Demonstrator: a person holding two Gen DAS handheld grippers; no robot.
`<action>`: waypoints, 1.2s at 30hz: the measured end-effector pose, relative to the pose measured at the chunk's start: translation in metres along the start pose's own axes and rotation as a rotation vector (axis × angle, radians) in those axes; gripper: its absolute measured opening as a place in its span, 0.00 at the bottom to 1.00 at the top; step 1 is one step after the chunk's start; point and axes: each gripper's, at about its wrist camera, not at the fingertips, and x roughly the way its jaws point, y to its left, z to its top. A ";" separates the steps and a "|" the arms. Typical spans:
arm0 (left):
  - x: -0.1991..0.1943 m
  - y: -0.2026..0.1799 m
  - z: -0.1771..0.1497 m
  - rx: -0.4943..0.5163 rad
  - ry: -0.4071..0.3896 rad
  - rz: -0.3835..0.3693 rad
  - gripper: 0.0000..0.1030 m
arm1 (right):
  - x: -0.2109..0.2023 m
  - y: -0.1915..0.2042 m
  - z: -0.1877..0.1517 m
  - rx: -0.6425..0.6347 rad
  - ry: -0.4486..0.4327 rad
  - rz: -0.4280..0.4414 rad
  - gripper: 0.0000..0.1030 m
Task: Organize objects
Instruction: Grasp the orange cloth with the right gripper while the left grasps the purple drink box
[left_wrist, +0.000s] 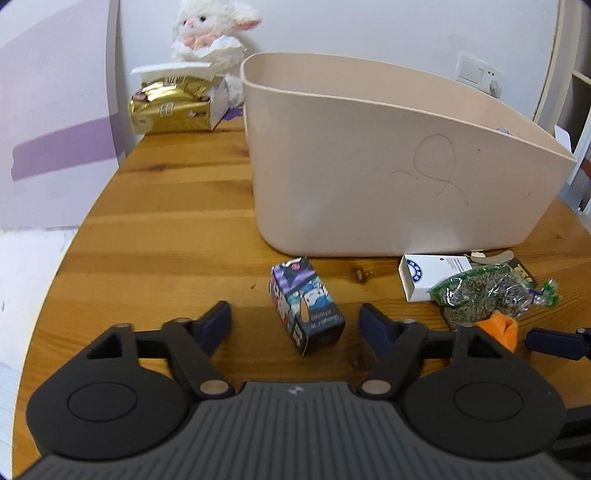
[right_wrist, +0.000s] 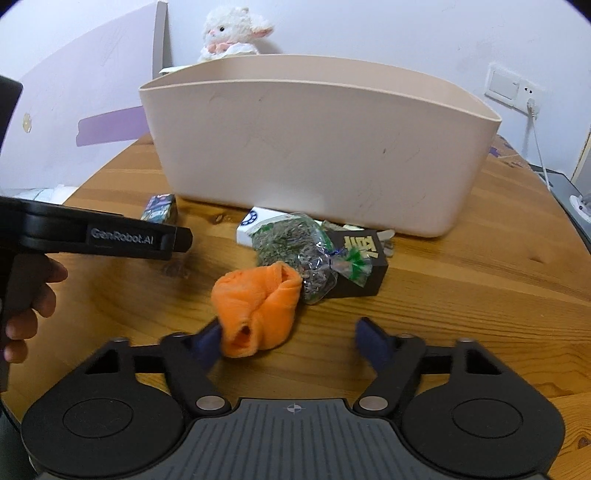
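A large beige bin (left_wrist: 369, 166) (right_wrist: 314, 155) stands on the round wooden table (left_wrist: 166, 229). My left gripper (left_wrist: 295, 325) is open, with a small printed carton (left_wrist: 306, 306) lying on the table between its fingers. In front of the bin lie a white box (left_wrist: 428, 273), a clear bag of dried herbs (left_wrist: 480, 291) (right_wrist: 291, 240), a black box (right_wrist: 365, 254) and a rolled orange cloth (right_wrist: 255, 306). My right gripper (right_wrist: 291, 339) is open around the orange cloth, whose left side touches the left finger. The small carton (right_wrist: 160, 208) shows beyond the other gripper's body (right_wrist: 92, 232).
A gold packet (left_wrist: 170, 107) and a tissue box (left_wrist: 207, 81) sit at the table's far left edge, with a white plush lamb (left_wrist: 214, 33) (right_wrist: 236, 33) behind them. A hand (right_wrist: 26, 295) holds the left gripper. A wall socket with cable (right_wrist: 524, 99) is at right.
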 end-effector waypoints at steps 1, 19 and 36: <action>0.000 -0.001 0.000 0.012 -0.006 0.007 0.63 | -0.001 0.000 0.000 -0.001 -0.003 -0.001 0.55; -0.037 -0.008 -0.012 0.049 -0.014 0.004 0.25 | -0.033 -0.013 -0.010 0.010 -0.061 0.045 0.08; -0.117 -0.047 0.024 0.128 -0.201 0.018 0.25 | -0.121 -0.061 0.020 0.037 -0.318 -0.034 0.08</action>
